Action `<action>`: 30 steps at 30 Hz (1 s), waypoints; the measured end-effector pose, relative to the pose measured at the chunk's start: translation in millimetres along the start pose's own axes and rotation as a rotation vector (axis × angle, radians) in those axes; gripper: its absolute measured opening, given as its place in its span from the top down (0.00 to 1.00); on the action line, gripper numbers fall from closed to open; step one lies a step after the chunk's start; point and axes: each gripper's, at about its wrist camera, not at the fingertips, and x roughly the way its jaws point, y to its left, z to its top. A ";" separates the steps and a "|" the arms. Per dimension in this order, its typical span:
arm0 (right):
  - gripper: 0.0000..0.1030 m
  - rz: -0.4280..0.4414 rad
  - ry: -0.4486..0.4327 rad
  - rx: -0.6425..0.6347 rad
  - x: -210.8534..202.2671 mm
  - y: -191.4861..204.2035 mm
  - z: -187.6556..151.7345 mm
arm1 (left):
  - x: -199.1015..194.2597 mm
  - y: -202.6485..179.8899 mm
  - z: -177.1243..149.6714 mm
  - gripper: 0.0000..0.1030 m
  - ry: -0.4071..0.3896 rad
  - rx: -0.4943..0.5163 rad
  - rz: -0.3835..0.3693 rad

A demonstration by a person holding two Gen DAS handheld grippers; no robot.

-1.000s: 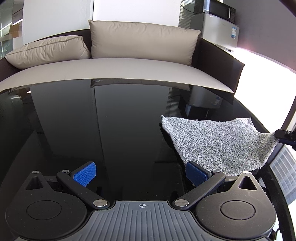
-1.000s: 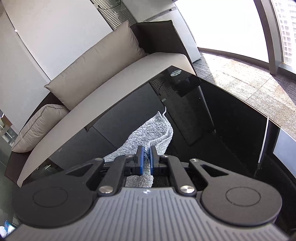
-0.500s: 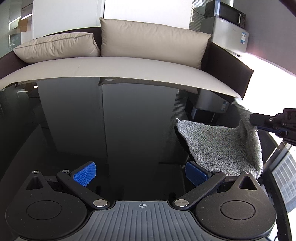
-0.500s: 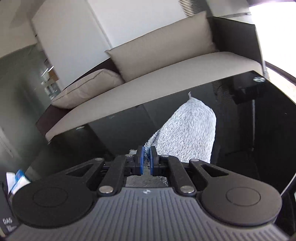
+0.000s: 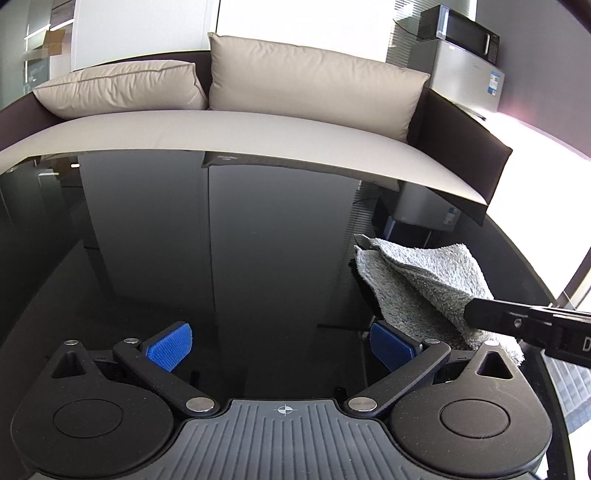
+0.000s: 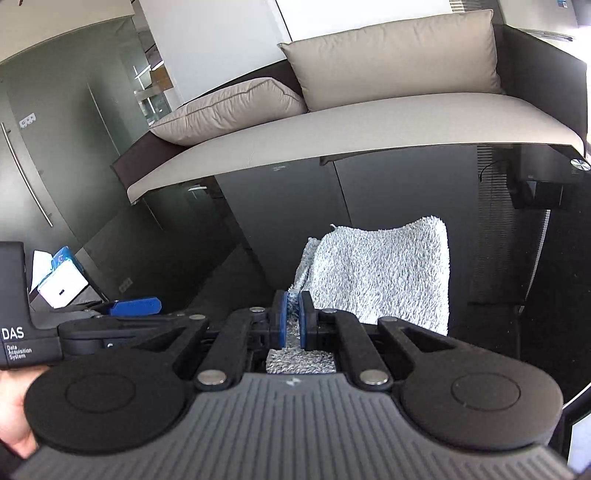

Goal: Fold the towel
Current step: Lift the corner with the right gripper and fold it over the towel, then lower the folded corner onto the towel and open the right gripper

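Right gripper [image 6: 291,310], jaws pinched on the towel [image 6: 384,273], has swept its corner across: first fold nearly laid. Left gripper [image 5: 280,345] waits, jaws wide, empty.

Glossy black glass surface [image 5: 258,258], strongly reflective. Behind its far edge: dark brown sofa with beige seat cushion [image 5: 258,129]. Two beige back pillows on it, one upright [image 5: 314,85], one lying flat to its left [image 5: 122,88], touching. Black microwave [image 5: 465,31] on top of a silver mini fridge [image 5: 469,81] past the sofa's right arm. White-and-blue box [image 6: 61,282] off the surface's left side (label unreadable). Small round silver disc [image 6: 579,165] at far right corner of the surface.
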 end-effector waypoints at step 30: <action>0.91 0.172 0.178 -0.118 5.9 8.8 -27.5 | 6.6 8.7 7.0 0.01 0.024 -0.026 0.017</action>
